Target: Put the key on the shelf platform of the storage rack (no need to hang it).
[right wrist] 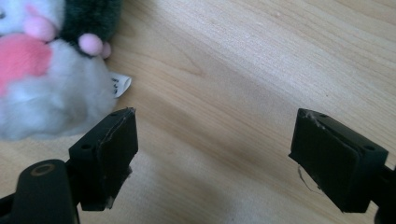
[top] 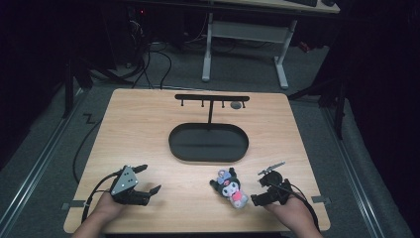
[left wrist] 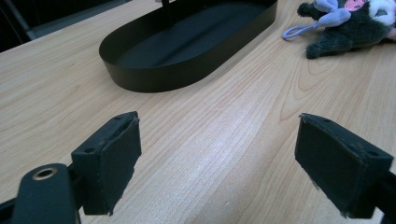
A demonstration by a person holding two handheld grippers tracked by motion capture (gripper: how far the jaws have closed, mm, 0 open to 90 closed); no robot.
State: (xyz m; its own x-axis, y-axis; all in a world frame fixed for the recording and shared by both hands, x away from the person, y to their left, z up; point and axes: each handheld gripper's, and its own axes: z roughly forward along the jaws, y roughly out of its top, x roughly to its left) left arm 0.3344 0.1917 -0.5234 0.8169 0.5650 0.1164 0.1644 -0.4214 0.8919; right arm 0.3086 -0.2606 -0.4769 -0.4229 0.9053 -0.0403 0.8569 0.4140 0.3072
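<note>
Plush toy (top: 232,188) lies on the wooden worktop (top: 148,134) at lower right of the high view, just left of my right tongs (top: 265,184), whose jaws stand wide apart on nothing. My left tongs (top: 150,178) at lower left gape wide too, holding nothing. At centre, the black oval tray (top: 208,154) holds only its hook stand (top: 212,99).

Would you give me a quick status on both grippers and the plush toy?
Left gripper open, empty. Right gripper open beside plush toy, not touching. Toy lies on table, nothing blocking.
</note>
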